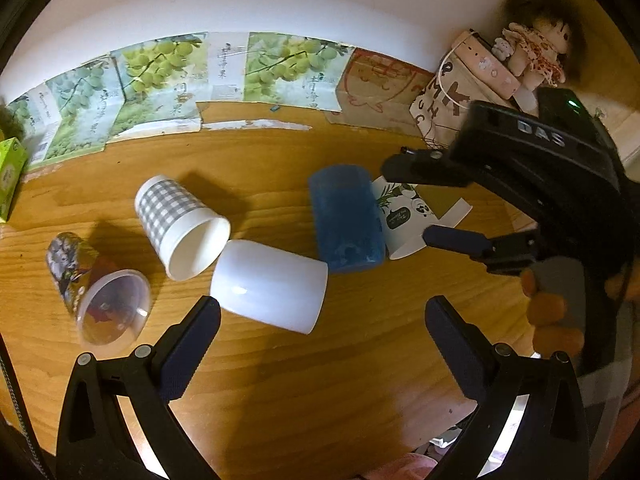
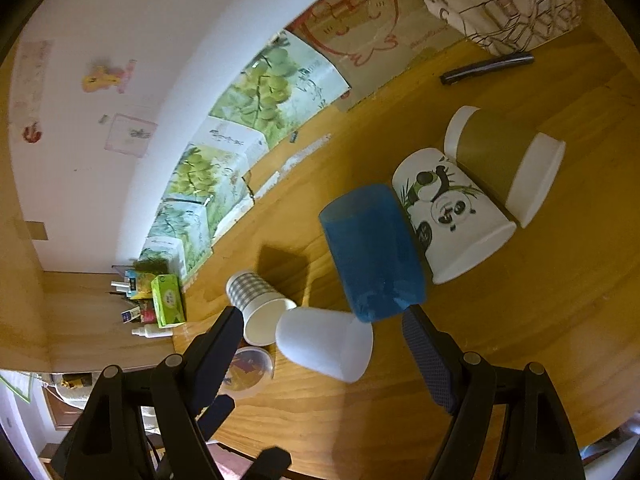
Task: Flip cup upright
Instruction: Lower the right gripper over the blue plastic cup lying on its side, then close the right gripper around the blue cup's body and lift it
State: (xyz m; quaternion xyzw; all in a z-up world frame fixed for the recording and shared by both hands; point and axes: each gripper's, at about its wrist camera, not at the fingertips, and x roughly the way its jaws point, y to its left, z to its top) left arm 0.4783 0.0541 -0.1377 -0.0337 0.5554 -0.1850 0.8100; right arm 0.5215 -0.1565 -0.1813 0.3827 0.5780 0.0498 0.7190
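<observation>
Several cups lie on their sides on the wooden table (image 1: 280, 380). A plain white cup (image 1: 269, 285) lies just ahead of my open left gripper (image 1: 322, 330); it also shows in the right wrist view (image 2: 324, 342). A blue cup (image 1: 346, 218) (image 2: 374, 254) lies behind it. A grey checked cup (image 1: 180, 226) (image 2: 256, 300) and a clear plastic cup (image 1: 100, 298) lie to the left. A panda cup (image 2: 450, 214) and a brown-sleeved cup (image 2: 506, 162) lie to the right. My right gripper (image 2: 324, 344) (image 1: 416, 196) is open over the cups, empty.
Grape-printed cartons (image 1: 160, 80) and a cardboard box (image 1: 380, 84) line the wall. A printed bag (image 1: 444, 108) with a doll (image 1: 536, 52) on top stands at the right. A green box (image 1: 10, 176) sits at the left. A black pen (image 2: 486, 68) lies near the bag.
</observation>
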